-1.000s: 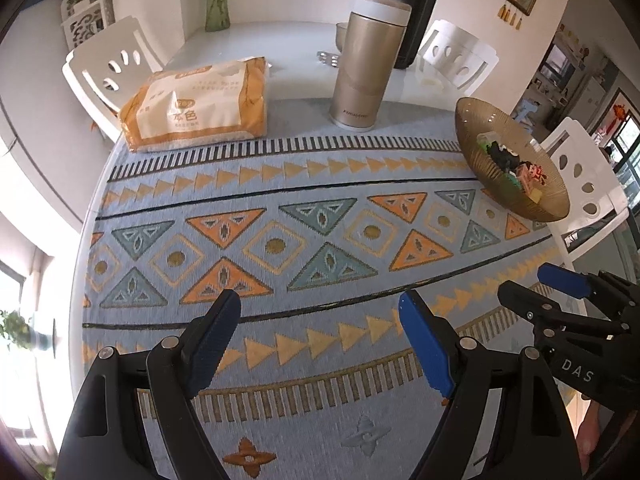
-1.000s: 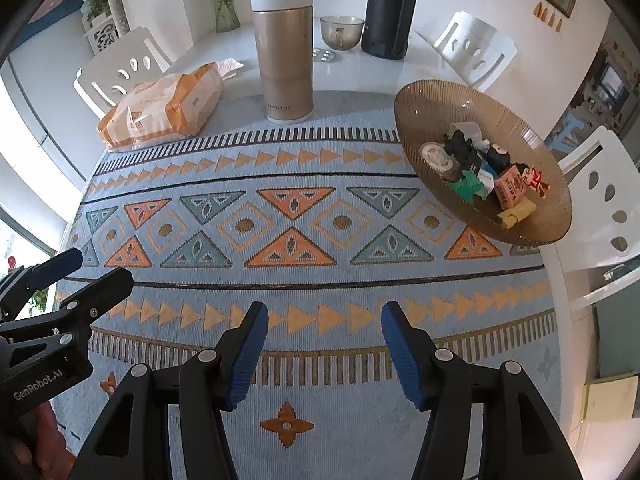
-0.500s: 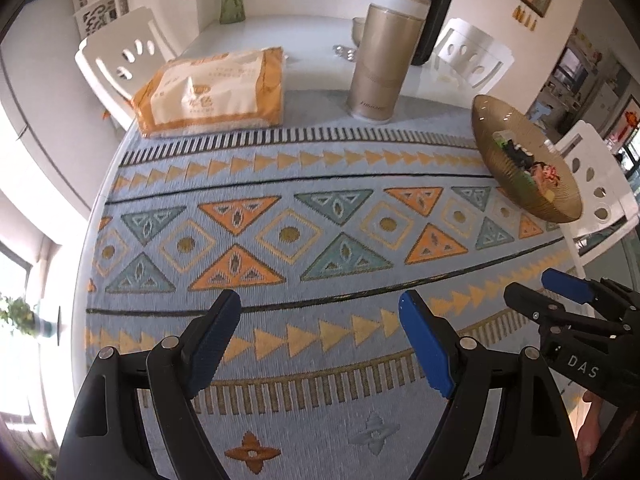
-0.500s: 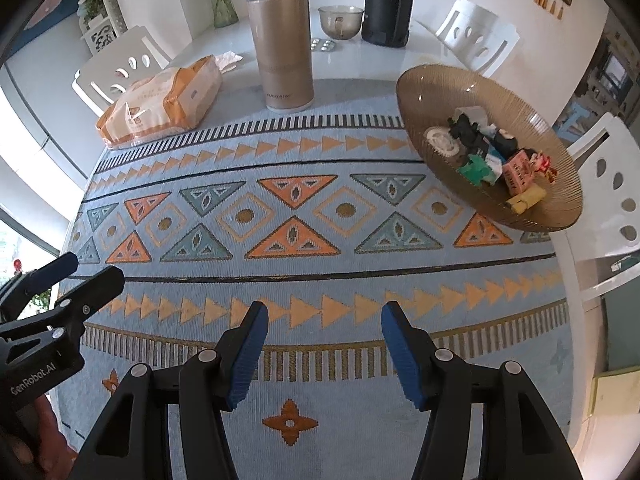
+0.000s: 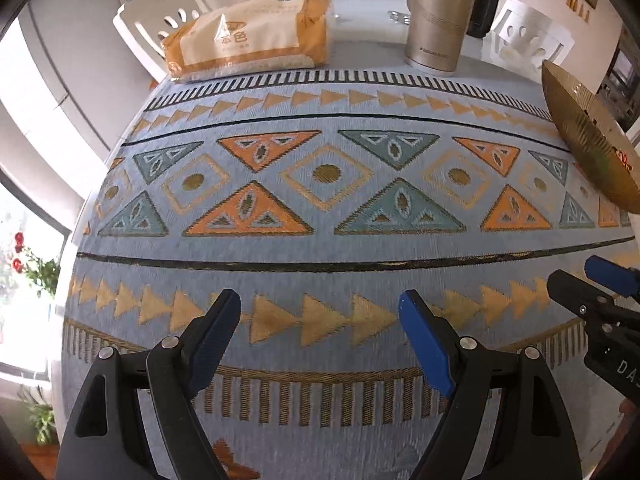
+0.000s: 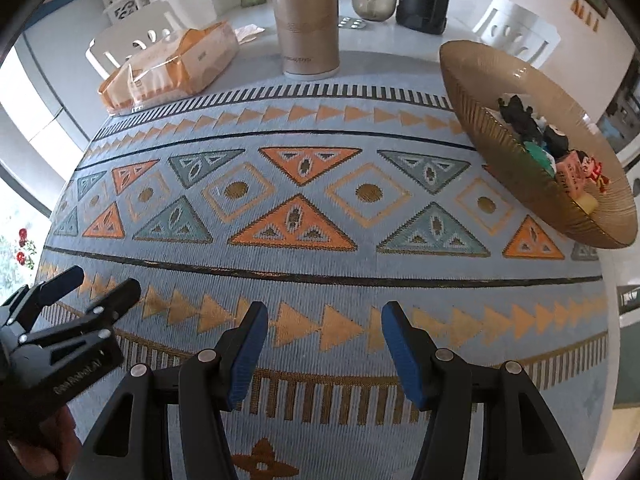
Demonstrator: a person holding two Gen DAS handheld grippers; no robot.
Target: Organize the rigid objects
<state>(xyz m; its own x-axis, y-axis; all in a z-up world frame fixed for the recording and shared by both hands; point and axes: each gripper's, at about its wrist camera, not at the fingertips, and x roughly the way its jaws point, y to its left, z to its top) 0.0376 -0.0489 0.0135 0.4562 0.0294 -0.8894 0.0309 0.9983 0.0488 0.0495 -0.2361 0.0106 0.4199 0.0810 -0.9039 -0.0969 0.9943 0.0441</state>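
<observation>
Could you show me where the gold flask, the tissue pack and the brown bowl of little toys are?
flask (image 6: 306,32), right wrist view, middle of its body.
tissue pack (image 5: 248,40), left wrist view, its top face.
bowl (image 6: 496,148), right wrist view, ribbed outer wall.

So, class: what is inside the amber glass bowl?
The amber bowl holds small toys: black figures, a green piece, a pink block. Its near wall hides anything lower.

thermos (image 6: 306,20): top cut off by frame | bowl (image 5: 588,140): contents mostly hidden behind rim | small items (image 6: 540,140): possibly toys, too jumbled to tell
</observation>
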